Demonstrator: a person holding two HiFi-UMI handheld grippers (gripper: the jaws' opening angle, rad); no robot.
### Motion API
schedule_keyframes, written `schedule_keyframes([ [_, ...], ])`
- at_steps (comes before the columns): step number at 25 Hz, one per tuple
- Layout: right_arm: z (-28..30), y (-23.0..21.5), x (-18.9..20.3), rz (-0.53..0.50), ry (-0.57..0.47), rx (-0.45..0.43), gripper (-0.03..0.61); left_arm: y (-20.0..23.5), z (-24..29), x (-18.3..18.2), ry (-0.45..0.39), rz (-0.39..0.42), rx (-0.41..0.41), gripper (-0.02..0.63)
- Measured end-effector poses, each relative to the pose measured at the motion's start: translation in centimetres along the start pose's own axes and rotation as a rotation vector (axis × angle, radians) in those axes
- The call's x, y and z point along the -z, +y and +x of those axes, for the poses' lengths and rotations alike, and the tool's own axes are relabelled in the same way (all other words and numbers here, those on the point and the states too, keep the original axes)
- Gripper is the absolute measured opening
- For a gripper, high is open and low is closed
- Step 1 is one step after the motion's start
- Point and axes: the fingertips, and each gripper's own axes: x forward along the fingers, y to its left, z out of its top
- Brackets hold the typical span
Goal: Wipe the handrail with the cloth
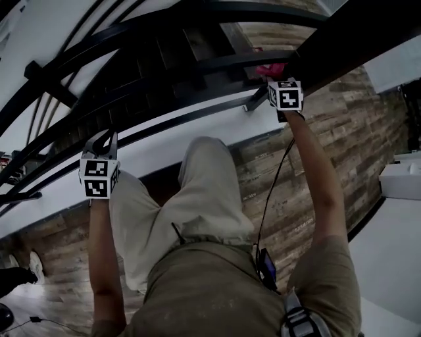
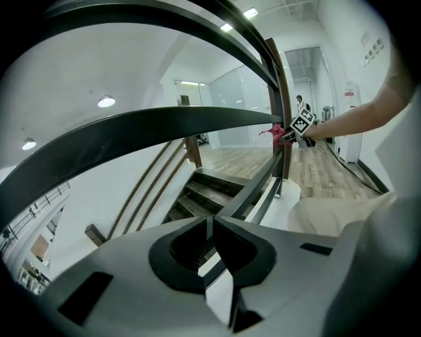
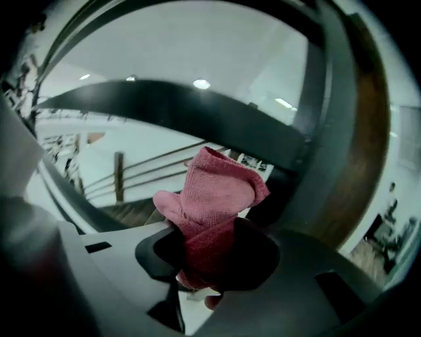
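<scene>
A pink cloth (image 3: 215,195) is bunched between the jaws of my right gripper (image 3: 210,238), which is shut on it. In the head view that gripper (image 1: 275,79) holds the cloth (image 1: 267,68) up against the black handrail (image 1: 197,13) near its dark end post. The curved handrail (image 3: 197,113) crosses just beyond the cloth. My left gripper (image 1: 102,139) is shut and holds nothing, hovering beside the lower black rails further left. In the left gripper view its jaws (image 2: 210,222) meet tip to tip, with the handrail (image 2: 164,128) arching above and the cloth (image 2: 276,133) far off.
Dark wooden stairs (image 1: 164,59) drop away behind the rails. A white curved ledge (image 1: 164,141) runs under the railing at my knees. A wooden post (image 2: 279,99) ends the handrail. Plank floor (image 1: 368,131) lies to the right, with a white box (image 1: 401,181).
</scene>
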Motion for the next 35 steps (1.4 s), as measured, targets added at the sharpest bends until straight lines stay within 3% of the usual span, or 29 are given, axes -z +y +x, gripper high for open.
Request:
schedule_keyframes([
  [2, 0.1, -1.3, -1.9, 0.132, -0.099, 0.1, 0.129, 0.9, 0.7, 0.2, 0.0, -0.008, 0.0, 0.021],
  [4, 0.8, -1.6, -3.7, 0.135, -0.179, 0.157, 0.129, 1.9, 1.4, 0.2, 0.005, -0.021, -0.01, 0.021],
  [9, -0.1, -1.0, -5.5, 0.129, -0.305, 0.149, 0.127, 3.2, -0.2, -1.4, -0.019, -0.028, -0.062, 0.021],
  [14, -2.9, 4.5, -8.2, 0.061, -0.386, 0.049, 0.124, 6.3, -4.7, -0.8, -0.054, -0.053, -0.15, 0.021],
  [18, -2.8, 10.7, -10.9, 0.065, -0.422, -0.064, 0.124, 9.0, -7.6, -0.2, -0.05, -0.077, -0.218, 0.021],
  [23, -4.6, 19.6, -14.8, 0.032, -0.482, -0.187, 0.124, 10.6, -9.9, 0.0, -0.093, -0.132, -0.24, 0.021],
  [30, -6.4, 31.0, -18.8, 0.174, -0.505, -0.334, 0.123, 10.9, -10.9, -0.5, -0.135, -0.147, -0.261, 0.021],
  [35, -8.2, 38.4, -20.1, 0.192, -0.514, -0.462, 0.123, 11.4, -12.6, 0.9, -0.131, -0.154, -0.293, 0.021],
])
